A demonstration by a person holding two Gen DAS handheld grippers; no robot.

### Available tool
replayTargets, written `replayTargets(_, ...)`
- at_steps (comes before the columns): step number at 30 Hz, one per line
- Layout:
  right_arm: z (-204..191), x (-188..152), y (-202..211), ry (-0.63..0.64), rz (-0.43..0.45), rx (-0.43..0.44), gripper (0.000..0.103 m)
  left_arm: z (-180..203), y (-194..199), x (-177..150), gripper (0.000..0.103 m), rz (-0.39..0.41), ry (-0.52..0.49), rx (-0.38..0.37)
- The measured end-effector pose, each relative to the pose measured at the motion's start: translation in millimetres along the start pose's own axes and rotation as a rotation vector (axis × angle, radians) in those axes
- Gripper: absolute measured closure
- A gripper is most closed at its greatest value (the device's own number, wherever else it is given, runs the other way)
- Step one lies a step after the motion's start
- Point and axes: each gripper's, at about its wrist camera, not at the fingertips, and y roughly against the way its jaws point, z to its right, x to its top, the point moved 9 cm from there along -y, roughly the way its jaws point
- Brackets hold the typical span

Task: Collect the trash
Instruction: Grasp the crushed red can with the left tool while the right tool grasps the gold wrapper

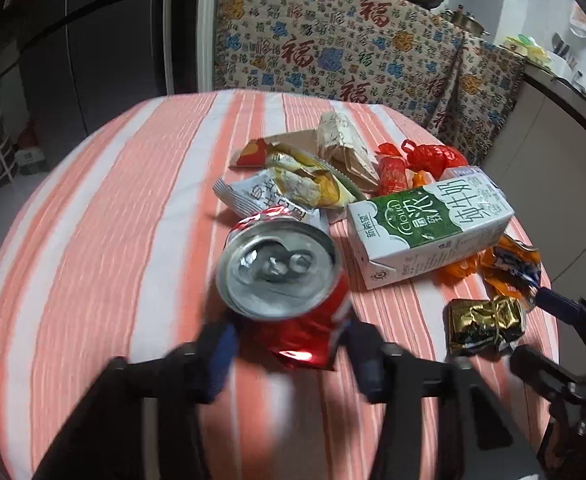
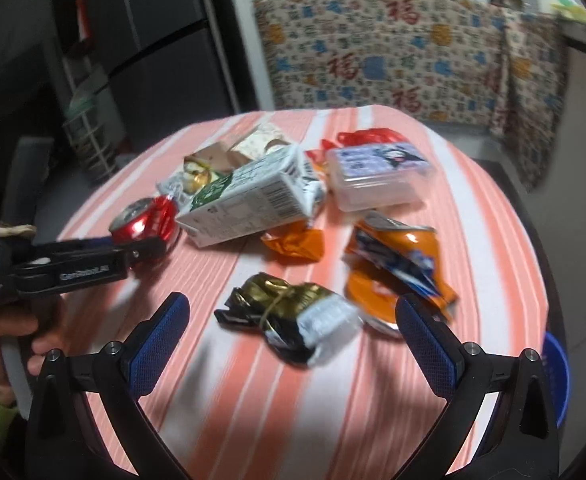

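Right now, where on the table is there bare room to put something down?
The striped cloth is bare left of the red can, out to the table's edge, and along the near edge below the gold wrapper. The far right is crowded: milk carton, wrappers, orange can and plastic box sit close together.

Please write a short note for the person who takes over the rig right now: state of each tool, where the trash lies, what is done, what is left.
Left tool: shut on the crushed red can, pads on both its sides.
Right tool: open, empty, pointing at the gold wrapper, not touching it.
On the striped table: milk carton, snack wrappers, red wrappers, crushed orange can, orange wrapper, clear plastic box.
Done: only the red can is gripped; nothing visibly binned. A blue rim shows beside the table; whether it is a bin I cannot tell.
Left: drop the can, then collect the rest.
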Motion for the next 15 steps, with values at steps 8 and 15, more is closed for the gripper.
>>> replayTargets(8, -76, -35, 27, -0.025, -0.178, 0.521, 0.011, -13, 31, -29, 0.059, -0.031, -0.061, -0.098)
replayTargets(15, -45, 7, 3, 0.14, -0.117, 0.194, 0.003, -12, 35, -34, 0.035, -0.023, -0.089, -0.114)
